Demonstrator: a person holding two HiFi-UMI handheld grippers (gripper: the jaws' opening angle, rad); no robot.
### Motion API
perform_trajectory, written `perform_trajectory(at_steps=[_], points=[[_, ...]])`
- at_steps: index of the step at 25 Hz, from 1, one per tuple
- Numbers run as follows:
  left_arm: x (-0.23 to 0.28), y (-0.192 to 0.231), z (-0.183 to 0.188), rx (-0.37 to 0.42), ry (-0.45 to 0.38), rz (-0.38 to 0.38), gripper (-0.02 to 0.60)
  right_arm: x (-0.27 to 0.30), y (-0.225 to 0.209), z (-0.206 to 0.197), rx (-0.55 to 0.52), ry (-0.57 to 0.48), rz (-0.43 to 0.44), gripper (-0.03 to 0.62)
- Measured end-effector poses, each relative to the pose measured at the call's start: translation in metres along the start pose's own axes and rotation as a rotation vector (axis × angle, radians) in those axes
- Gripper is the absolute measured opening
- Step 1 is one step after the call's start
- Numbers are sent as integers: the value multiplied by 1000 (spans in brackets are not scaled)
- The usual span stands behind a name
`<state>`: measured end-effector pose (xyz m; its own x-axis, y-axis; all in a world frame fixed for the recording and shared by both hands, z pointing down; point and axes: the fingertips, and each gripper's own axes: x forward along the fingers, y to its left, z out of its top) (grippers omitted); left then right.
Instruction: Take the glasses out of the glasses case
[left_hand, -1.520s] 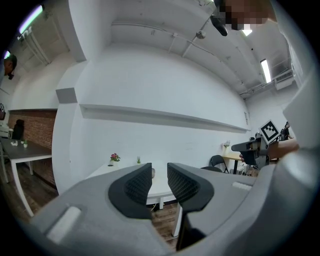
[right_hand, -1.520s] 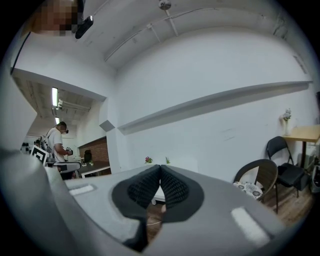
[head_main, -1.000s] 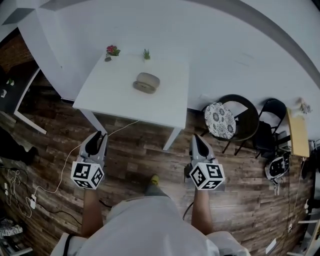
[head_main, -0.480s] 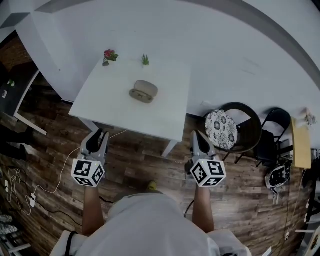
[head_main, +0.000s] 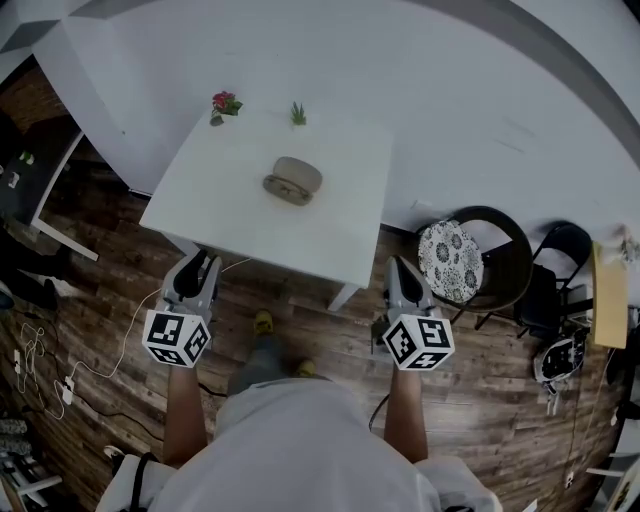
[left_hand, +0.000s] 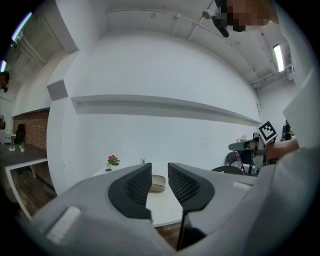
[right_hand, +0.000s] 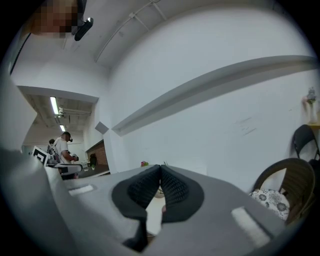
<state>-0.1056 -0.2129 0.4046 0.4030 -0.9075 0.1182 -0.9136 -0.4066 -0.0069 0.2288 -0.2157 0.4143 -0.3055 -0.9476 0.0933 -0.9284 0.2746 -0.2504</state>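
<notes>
A beige oval glasses case (head_main: 293, 180) lies near the middle of the white table (head_main: 230, 215). Its lid seems raised at the back, but it is too small to tell what is inside. Both grippers hover over the wooden floor, short of the table's near edge. My left gripper (head_main: 197, 264) has a narrow gap between its jaws and holds nothing. In the left gripper view, the case (left_hand: 158, 185) shows through the gap of that gripper (left_hand: 159, 169). My right gripper (head_main: 397, 266) is empty too, and its jaws (right_hand: 160, 168) touch at the tips.
A red-flowered pot (head_main: 224, 103) and a small green plant (head_main: 298, 113) stand at the table's far edge. A round chair with a patterned cushion (head_main: 450, 260) and a black folding chair (head_main: 560, 255) stand to the right. A white cable (head_main: 120, 350) trails across the floor on the left.
The person has stepped toward the table, with one foot now forward between the grippers. Both grippers sit a little nearer the table's edge, their jaws unchanged.
</notes>
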Motion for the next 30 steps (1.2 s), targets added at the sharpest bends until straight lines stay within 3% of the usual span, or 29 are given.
perform_trajectory(at_steps=[10, 18, 30], points=[[72, 25, -5, -7, 17, -59, 110, 59, -22, -1, 15, 10, -48, 3], [148, 83, -5, -16, 43, -112, 112, 140, -20, 7, -3, 24, -95, 3], [253, 143, -14, -28, 113, -323, 112, 231, -7, 10, 2, 43, -207, 3]])
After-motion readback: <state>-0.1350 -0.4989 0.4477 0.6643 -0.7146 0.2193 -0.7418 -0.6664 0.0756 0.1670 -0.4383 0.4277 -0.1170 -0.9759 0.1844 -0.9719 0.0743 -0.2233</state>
